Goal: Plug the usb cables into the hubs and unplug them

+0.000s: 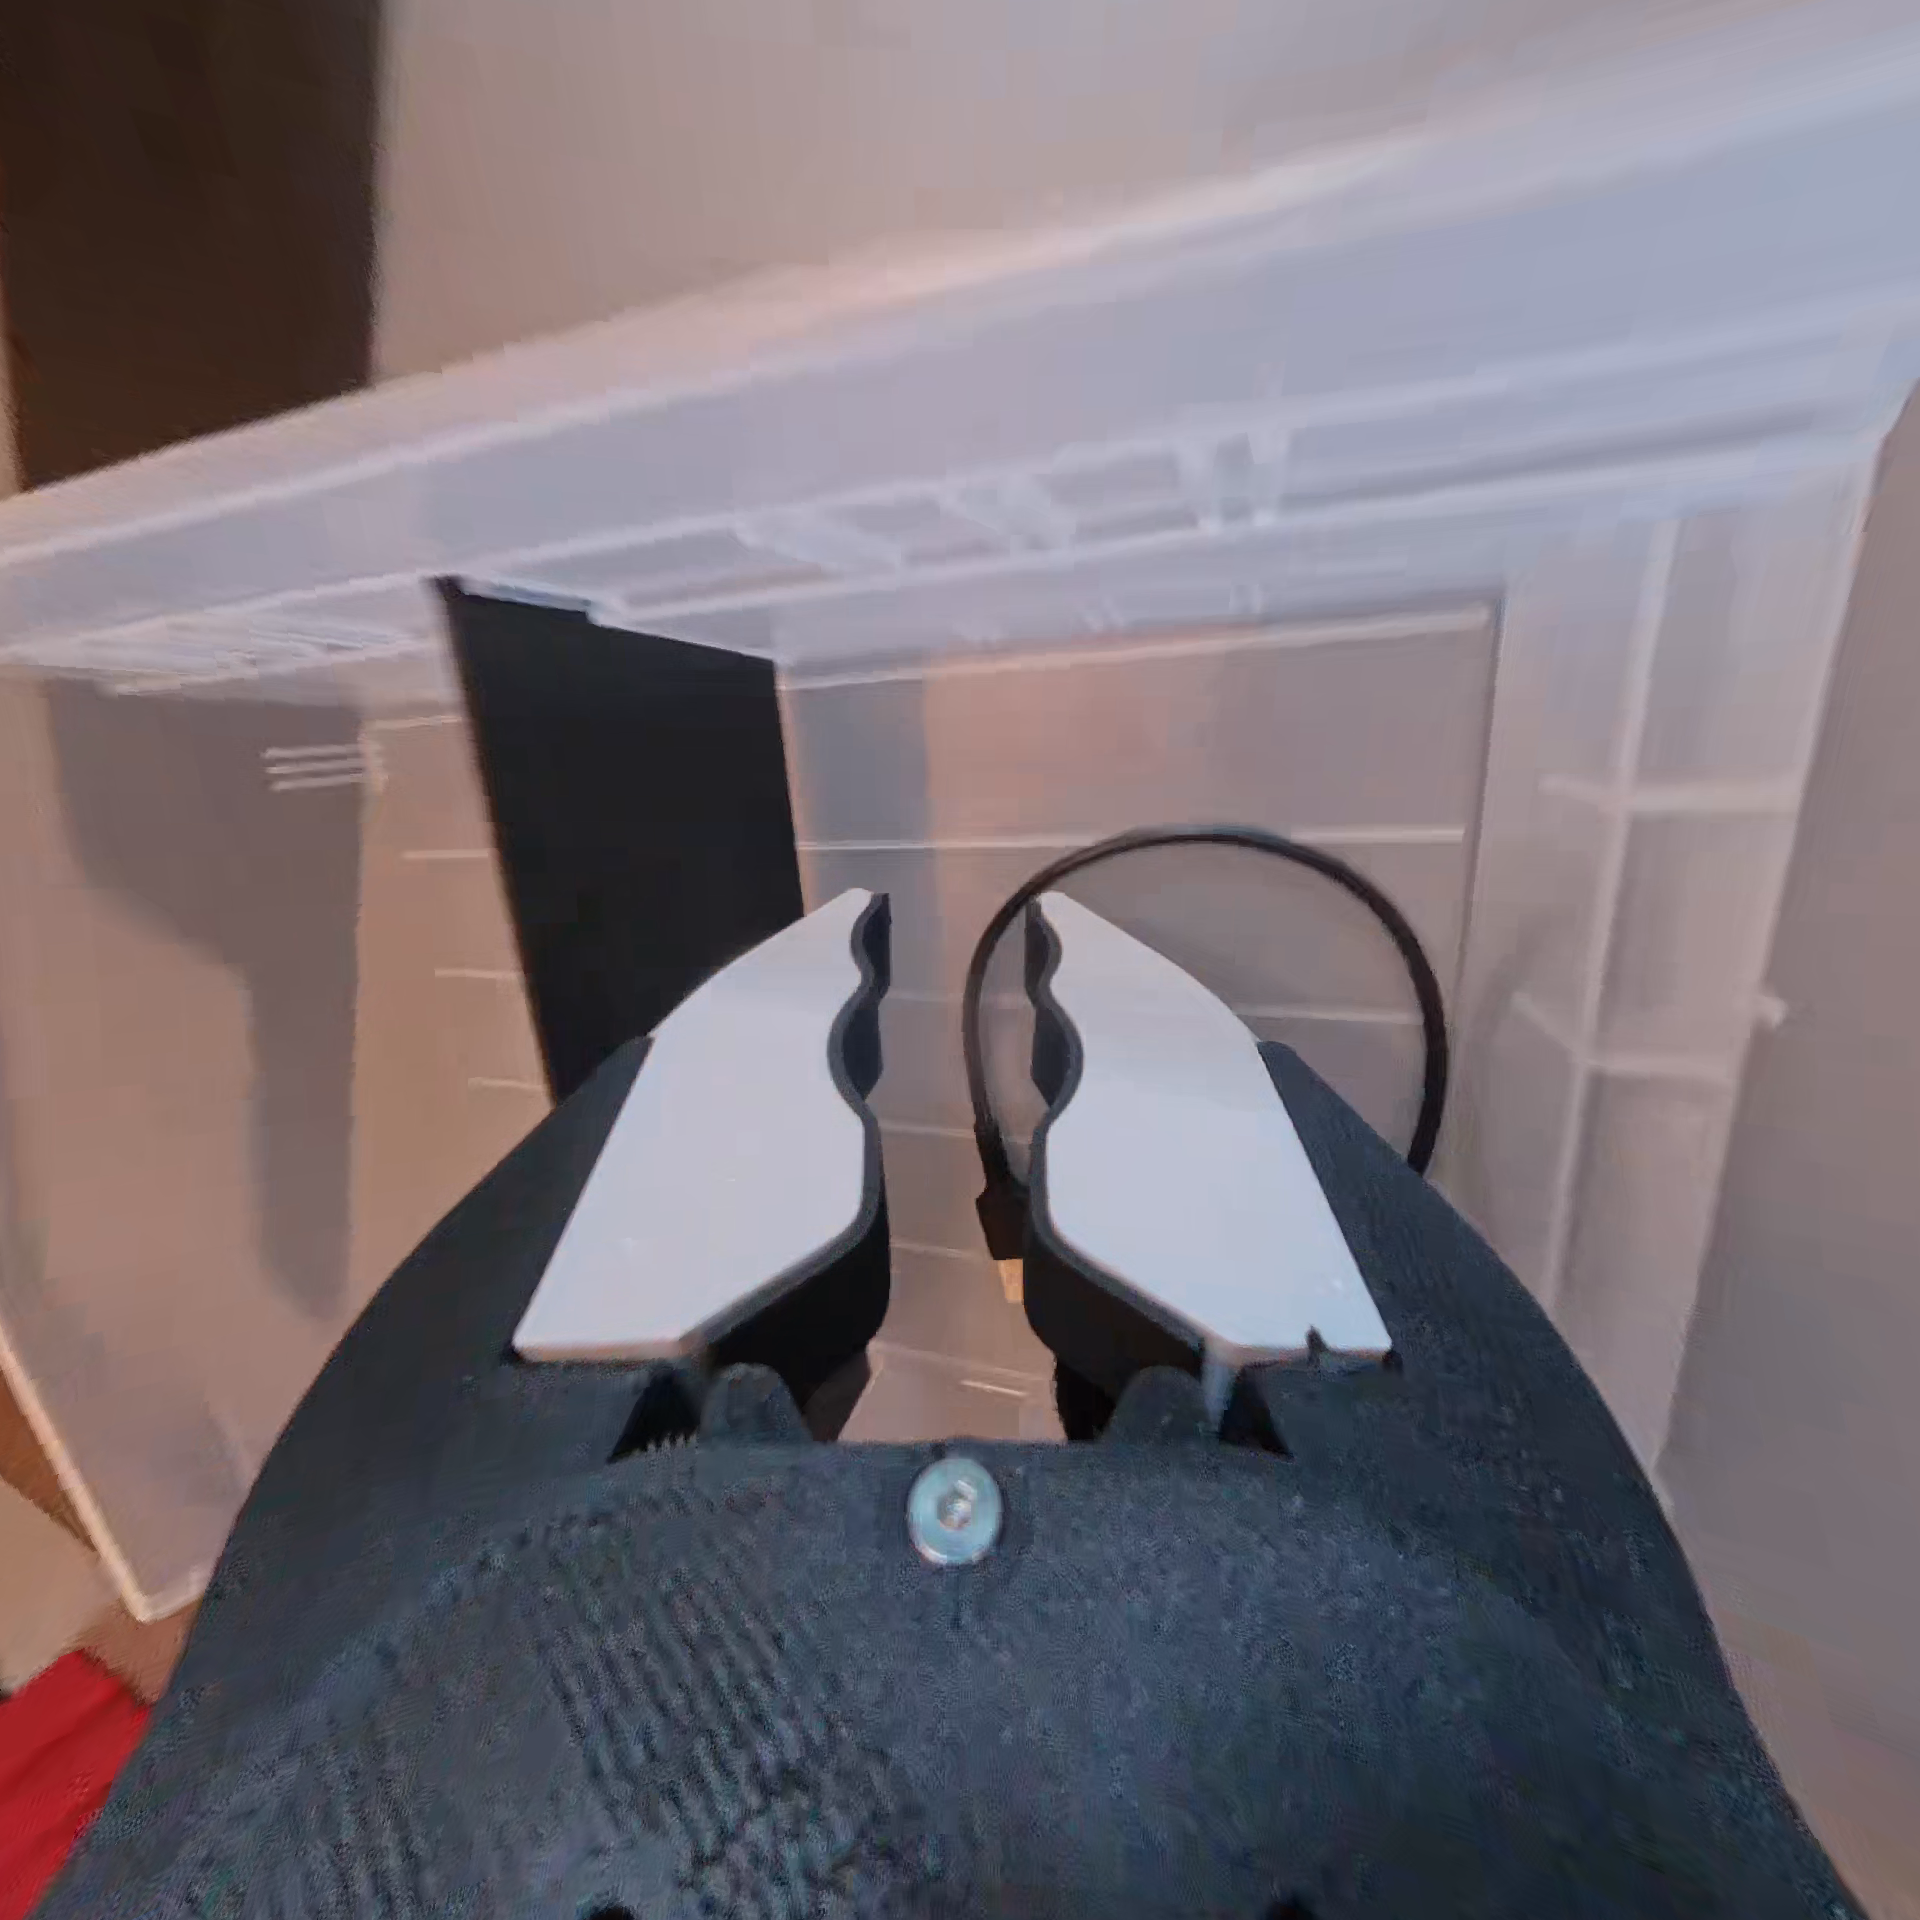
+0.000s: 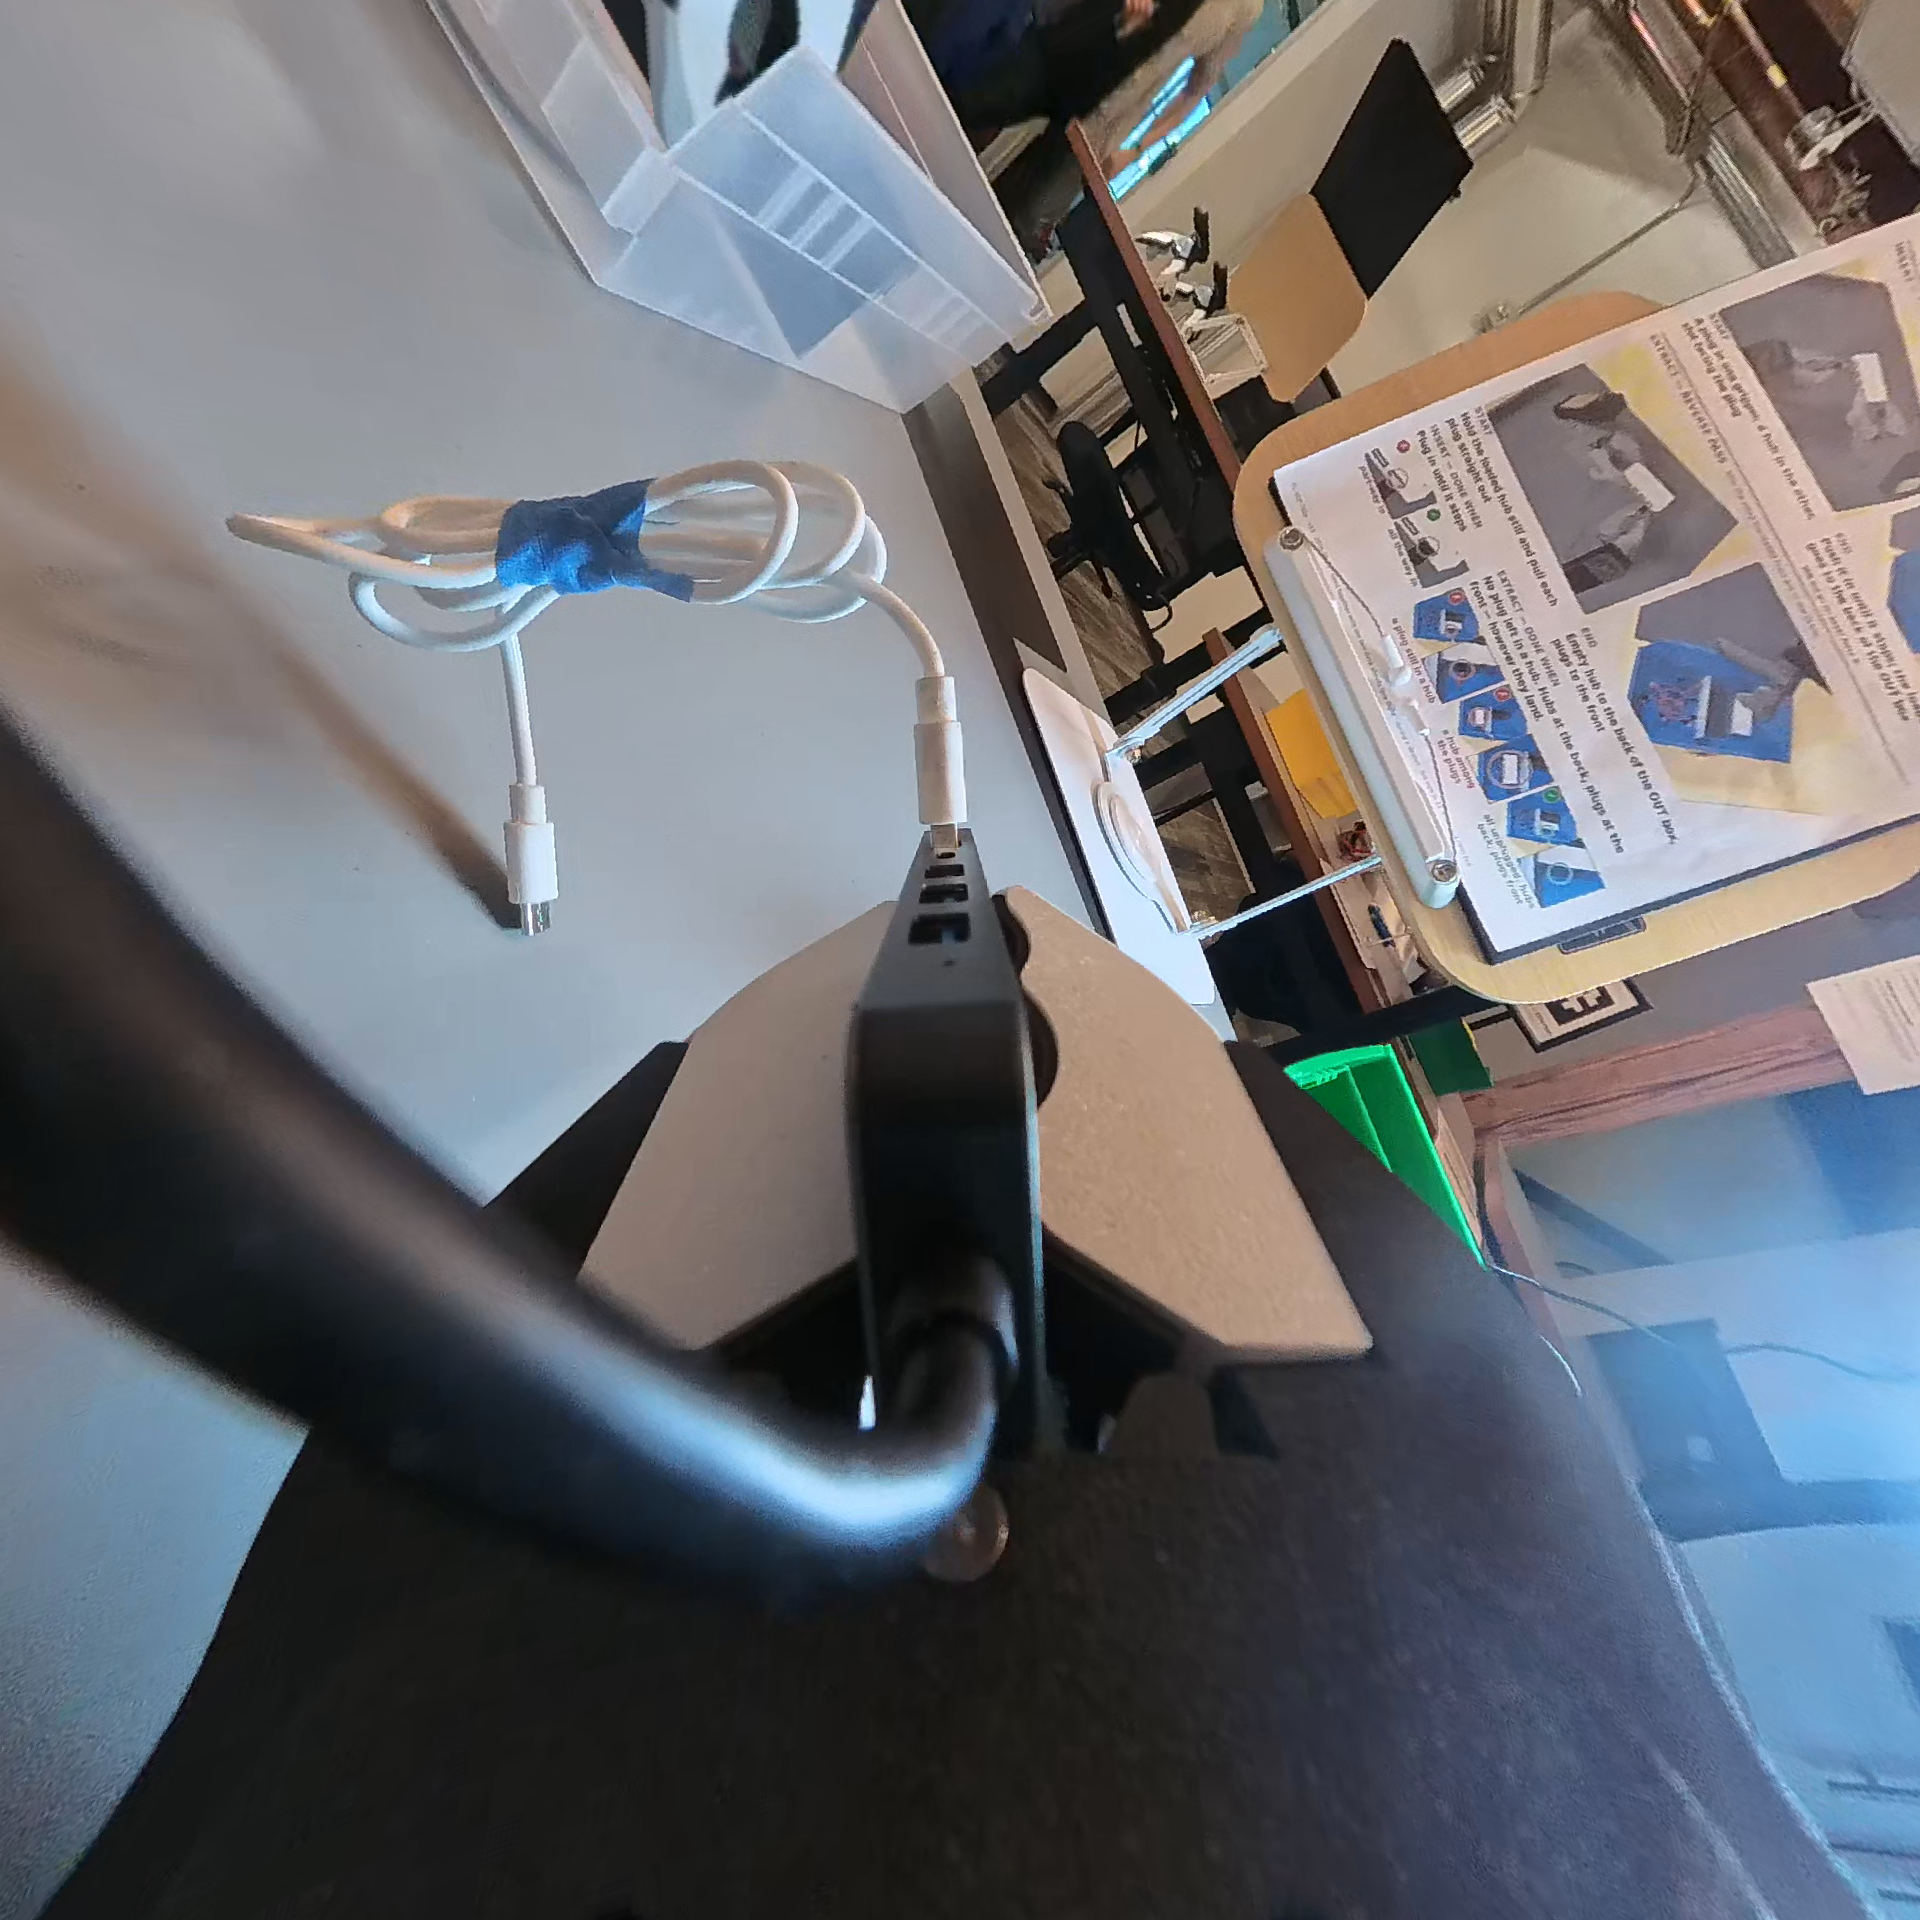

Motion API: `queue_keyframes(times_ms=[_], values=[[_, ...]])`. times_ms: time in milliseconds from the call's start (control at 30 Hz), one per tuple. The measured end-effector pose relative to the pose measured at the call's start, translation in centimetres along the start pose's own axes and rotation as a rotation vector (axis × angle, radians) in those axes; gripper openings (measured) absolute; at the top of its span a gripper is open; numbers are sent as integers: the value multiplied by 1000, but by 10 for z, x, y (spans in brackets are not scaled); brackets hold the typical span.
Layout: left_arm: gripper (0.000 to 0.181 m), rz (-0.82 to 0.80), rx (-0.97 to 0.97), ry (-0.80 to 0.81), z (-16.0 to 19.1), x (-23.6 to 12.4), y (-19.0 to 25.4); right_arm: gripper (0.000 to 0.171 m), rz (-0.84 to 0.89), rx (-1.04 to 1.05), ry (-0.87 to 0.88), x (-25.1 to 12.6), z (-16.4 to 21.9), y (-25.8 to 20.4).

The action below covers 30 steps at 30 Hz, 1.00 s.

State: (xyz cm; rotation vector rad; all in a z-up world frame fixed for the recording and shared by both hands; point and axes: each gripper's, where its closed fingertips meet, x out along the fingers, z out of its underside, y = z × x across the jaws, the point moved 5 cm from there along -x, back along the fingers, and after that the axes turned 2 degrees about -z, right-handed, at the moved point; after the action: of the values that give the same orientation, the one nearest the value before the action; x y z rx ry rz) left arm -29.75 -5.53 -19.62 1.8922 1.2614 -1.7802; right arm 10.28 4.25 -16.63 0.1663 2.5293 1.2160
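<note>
- Right gripper (image 2: 971,940) is clamped on a black hub (image 2: 940,1101), held edge-up between the grey fingers (image 2: 1132,1060); the hub's ports face away from the camera.
- The hub's own black lead (image 2: 540,1340) leaves its near end and bends off to the lower left, blurred and close to the lens.
- A white cable (image 2: 623,561) has one plug (image 2: 938,758) seated at the hub's far tip; its other plug (image 2: 532,862) lies free on the grey table (image 2: 260,260).
- The cable's loops are bundled with blue tape (image 2: 587,545) and rest on the table beyond the hub.
- A clear bin (image 2: 831,270) stands farther back at the table edge; to the right, a printed sheet (image 2: 1621,623) is propped on a stand.
- Left gripper (image 1: 956,914) is released, jaws apart with nothing between them.
- Just past its right finger, a black cable (image 1: 1299,862) loops inside a clear bin (image 1: 1143,457), its plug (image 1: 1000,1216) hanging low.
- A black panel (image 1: 634,831) leans against the bin's back wall.
</note>
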Motion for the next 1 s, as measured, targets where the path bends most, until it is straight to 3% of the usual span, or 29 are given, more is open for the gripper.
queue_keyframes(times_ms=[33,200,567,700,733,1000], values=[[25,17,44,-34,3,4,0,13,2,-3,0,0,0,0],[30,110,170,-97,7,15,0,13,2,9,-8,-3,2,0],[18,208,275,-155,1,19,2,13,-24,7,-14,0,4,-3],[13,236,276,-169,0,19,4,13,-26,5,-20,0,5,-4],[4,255,273,-166,0,19,6,13,-27,4,-22,0,5,-4],[4,196,194,-105,-3,20,5,13,-20,-12,-27,-1,4,-3]])
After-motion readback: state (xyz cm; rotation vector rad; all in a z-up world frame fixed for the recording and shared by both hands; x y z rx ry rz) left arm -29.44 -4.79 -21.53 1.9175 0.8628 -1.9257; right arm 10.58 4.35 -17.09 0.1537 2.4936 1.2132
